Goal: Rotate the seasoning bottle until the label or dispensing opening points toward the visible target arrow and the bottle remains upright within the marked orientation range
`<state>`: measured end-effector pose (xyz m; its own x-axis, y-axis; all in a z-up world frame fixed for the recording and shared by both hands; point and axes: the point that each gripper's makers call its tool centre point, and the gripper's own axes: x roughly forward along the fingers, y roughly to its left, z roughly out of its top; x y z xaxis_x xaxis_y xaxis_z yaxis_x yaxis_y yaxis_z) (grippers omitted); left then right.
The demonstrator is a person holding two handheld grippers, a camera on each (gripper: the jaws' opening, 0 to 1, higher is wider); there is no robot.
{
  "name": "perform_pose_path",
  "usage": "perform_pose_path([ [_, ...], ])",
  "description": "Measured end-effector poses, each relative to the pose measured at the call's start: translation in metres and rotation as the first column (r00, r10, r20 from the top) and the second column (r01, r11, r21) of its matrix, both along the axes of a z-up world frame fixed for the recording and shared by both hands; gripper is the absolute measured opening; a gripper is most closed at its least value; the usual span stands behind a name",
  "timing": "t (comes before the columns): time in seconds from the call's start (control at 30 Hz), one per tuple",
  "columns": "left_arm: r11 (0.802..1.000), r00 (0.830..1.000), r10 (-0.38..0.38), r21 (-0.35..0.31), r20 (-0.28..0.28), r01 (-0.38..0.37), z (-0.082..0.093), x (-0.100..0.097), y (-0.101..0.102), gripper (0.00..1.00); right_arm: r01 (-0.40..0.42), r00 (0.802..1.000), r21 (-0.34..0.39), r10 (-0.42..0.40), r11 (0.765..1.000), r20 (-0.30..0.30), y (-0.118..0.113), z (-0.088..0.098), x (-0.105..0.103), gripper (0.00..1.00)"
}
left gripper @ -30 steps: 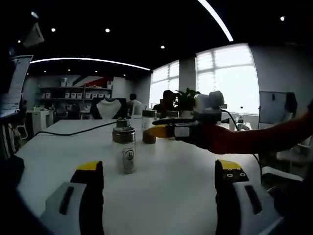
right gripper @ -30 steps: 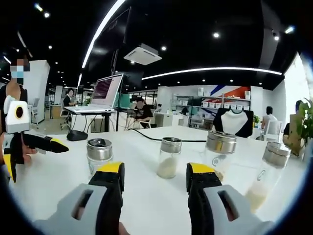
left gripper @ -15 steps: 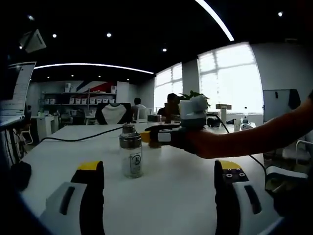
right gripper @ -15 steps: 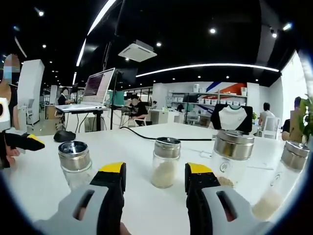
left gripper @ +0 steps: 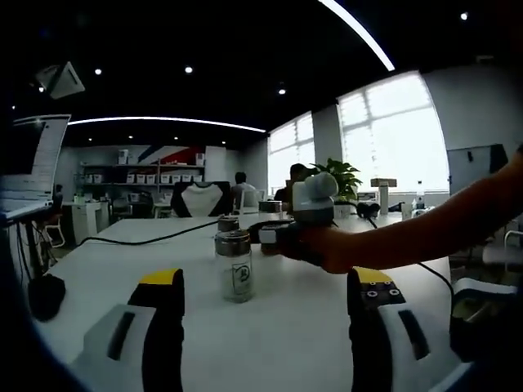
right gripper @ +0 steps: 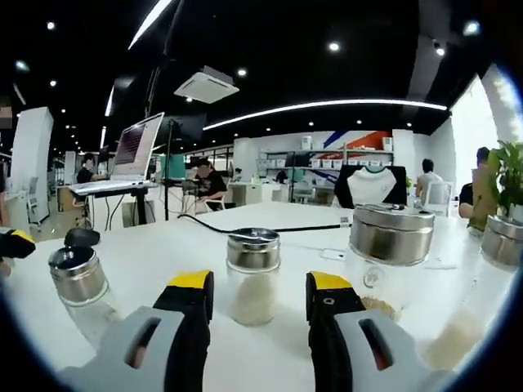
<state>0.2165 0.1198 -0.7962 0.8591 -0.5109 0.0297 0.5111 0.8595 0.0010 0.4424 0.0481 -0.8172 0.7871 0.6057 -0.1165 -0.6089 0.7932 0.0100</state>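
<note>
Your right gripper (right gripper: pixel 253 287) has closed in on the row of shakers since a second ago: the seasoning bottle (right gripper: pixel 252 276) with pale powder, which stood well ahead of the yellow fingertips (right gripper: pixel 190 281), now stands upright right between them, just past the tips. Those fingers are apart with nothing clamped, and the glass looks free of both pads. From the left gripper view you can see that hand (left gripper: pixel 341 249) stretched out over the white table (left gripper: pixel 270 343), its gripper up among the far bottles.

Your left gripper (left gripper: pixel 266 287) is spread wide too, holding nothing, with a labelled bottle (left gripper: pixel 235 265) standing ahead of its fingers, nearer the left one.

Beside the right fingers stand a wider shaker (right gripper: pixel 389 257) off the right one and a tilted-looking shaker (right gripper: pixel 78 284) off the left one.

That approach suggests you are ready to close on the bottle; no target arrow can be made out, so judge the turn carefully.
</note>
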Motion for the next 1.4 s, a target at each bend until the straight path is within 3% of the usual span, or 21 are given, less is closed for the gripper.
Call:
perform_pose_path([
  [0.13, 1.0, 1.0, 0.005, 0.005, -0.009, -0.005, -0.002, 0.001, 0.003, 0.85, -0.003, 1.0, -0.043, 0.004, 0.999, 0.022, 0.009, -0.002, 0.002, 0.47],
  [0.37, 1.0, 1.0, -0.002, 0.0, -0.012, 0.002, -0.003, 0.001, 0.002, 0.84, 0.023, 1.0, -0.03, -0.022, 0.999, 0.014, 0.021, -0.003, 0.012, 0.43],
  [0.47, 1.0, 1.0, -0.002, -0.003, -0.014, 0.002, -0.004, 0.002, 0.005, 0.84, 0.034, 0.999, -0.057, -0.033, 0.998, 0.024, 0.028, -0.006, 0.017, 0.41],
  [0.83, 1.0, 1.0, 0.002, -0.015, -0.031, -0.002, -0.008, 0.001, 0.016, 0.83, 0.073, 0.997, -0.023, -0.073, 0.997, -0.004, 0.032, -0.012, 0.026, 0.33],
  [1.07, 1.0, 1.0, 0.002, -0.028, -0.026, -0.002, -0.004, 0.001, 0.017, 0.83, 0.094, 0.996, -0.045, -0.093, 0.995, 0.011, 0.032, -0.014, 0.031, 0.33],
  [1.27, 0.999, 0.998, -0.033, -0.007, -0.048, 0.033, -0.013, -0.001, 0.002, 0.84, 0.088, 0.996, -0.018, -0.088, 0.996, -0.008, 0.029, -0.012, 0.029, 0.33],
  [1.4, 0.999, 0.997, -0.053, -0.009, -0.054, 0.052, -0.015, -0.002, -0.005, 0.84, 0.099, 0.994, 0.069, -0.095, 0.993, -0.06, 0.022, -0.009, 0.022, 0.33],
])
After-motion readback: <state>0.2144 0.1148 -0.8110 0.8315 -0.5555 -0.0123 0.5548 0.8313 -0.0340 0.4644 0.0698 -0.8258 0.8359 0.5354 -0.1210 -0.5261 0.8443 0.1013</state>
